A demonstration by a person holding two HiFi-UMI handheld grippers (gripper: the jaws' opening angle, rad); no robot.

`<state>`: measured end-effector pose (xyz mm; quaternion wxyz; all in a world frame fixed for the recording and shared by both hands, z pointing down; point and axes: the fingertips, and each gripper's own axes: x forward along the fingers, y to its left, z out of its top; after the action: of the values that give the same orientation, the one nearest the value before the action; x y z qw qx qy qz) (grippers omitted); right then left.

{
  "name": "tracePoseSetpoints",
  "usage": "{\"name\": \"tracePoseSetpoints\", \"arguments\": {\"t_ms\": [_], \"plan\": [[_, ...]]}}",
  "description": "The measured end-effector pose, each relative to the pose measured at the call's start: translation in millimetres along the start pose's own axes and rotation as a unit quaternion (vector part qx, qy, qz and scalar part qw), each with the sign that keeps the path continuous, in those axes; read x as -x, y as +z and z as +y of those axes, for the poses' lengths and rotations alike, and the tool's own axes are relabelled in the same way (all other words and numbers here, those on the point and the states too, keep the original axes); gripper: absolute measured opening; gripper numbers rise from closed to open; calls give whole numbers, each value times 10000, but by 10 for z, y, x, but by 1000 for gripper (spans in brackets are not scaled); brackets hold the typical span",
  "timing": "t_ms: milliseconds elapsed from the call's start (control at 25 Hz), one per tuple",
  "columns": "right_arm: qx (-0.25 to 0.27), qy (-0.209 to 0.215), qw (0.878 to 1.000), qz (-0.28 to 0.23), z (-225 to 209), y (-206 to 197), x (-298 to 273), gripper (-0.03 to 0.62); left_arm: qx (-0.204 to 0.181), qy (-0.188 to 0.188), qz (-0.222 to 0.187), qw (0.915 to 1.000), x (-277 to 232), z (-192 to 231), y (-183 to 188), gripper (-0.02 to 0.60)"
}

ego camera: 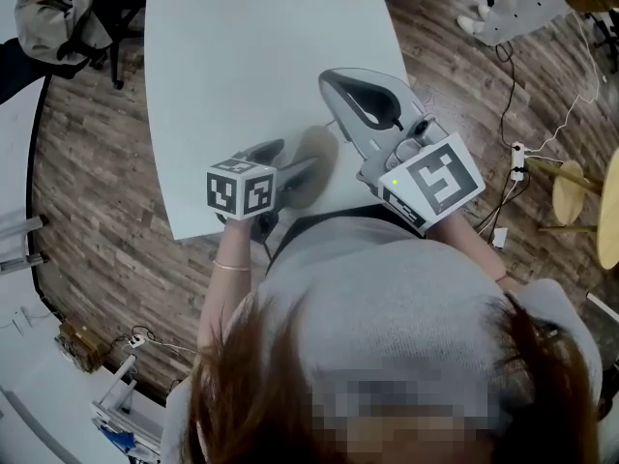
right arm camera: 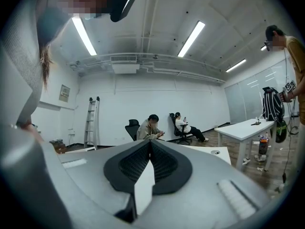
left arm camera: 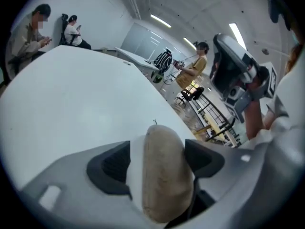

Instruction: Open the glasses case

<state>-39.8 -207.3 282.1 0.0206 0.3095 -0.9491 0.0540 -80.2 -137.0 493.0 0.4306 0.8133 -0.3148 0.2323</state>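
The glasses case [ego camera: 311, 162] is a tan, rounded oblong lying near the front edge of the white table [ego camera: 242, 56]. My left gripper [ego camera: 293, 169] reaches in from the left, low over the table. Its jaws are spread around the case. In the left gripper view the case [left arm camera: 162, 175] fills the gap between the dark pads [left arm camera: 108, 168], with a strip of table showing on its left side. My right gripper [ego camera: 334, 85] hovers above the table to the right of the case. In the right gripper view its jaws [right arm camera: 150, 146] are pressed together and hold nothing.
The table's front edge runs just below the case, with wooden floor [ego camera: 106, 211] beyond it. A seated person [ego camera: 48, 17] is at the far left corner. Round stools [ego camera: 573, 191] and a power strip [ego camera: 517, 158] with cables lie on the right.
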Motion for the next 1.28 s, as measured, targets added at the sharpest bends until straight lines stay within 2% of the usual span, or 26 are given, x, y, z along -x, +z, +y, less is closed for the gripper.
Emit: {"name": "tracePoseSetpoints", "arguments": {"t_ms": [160, 400, 600, 640, 680, 720, 840, 920, 1000, 1040, 1120, 1160, 1200, 1280], "plan": [[-51, -20, 10000, -6, -11, -1, 8, 3, -53, -203, 397, 9990, -155, -114, -55, 364], [-154, -102, 9998, 33, -117, -88, 46, 3, -388, -350, 1134, 9922, -479, -421, -193, 423], [-239, -156, 9996, 27, -177, -103, 80, 3, -875, 18, 1609, 9831, -616, -492, -334, 446], [-256, -165, 9995, 31, -191, -110, 85, 3, -864, 20, 1657, 9824, -630, -510, -342, 442], [-273, -172, 9995, 36, -201, -120, 89, 3, -825, -31, 1696, 9821, -646, -545, -351, 357], [-292, -176, 9994, 42, -205, -132, 91, 3, -822, -75, 1734, 9814, -660, -580, -360, 341], [-344, -166, 9993, 63, -201, -161, 92, 3, -1021, -8, 1856, 9773, -663, -598, -389, 337], [-359, -153, 9992, 62, -202, -164, 89, 3, -982, -31, 1885, 9772, -648, -591, -416, 334], [-368, -136, 9992, 32, -200, -154, 89, 3, -696, -233, 1716, 9824, -622, -594, -422, 333], [-357, -128, 9993, 18, -200, -147, 94, 3, -500, -374, 1505, 9866, -605, -592, -384, 331], [-285, -94, 9995, 9, -212, -126, 111, 3, -50, -759, 890, 9931, -531, -596, -221, 331], [-225, -48, 9997, 2, -220, -107, 123, 3, 211, -1041, 516, 9930, -458, -615, -106, 331], [-151, 38, 9999, -17, -227, -81, 136, 3, 480, -1390, 100, 9891, -359, -653, 36, 331], [23, 403, 9992, -76, -219, -18, 169, 5, 926, -2120, -719, 9702, -114, -760, 353, 331]]}}
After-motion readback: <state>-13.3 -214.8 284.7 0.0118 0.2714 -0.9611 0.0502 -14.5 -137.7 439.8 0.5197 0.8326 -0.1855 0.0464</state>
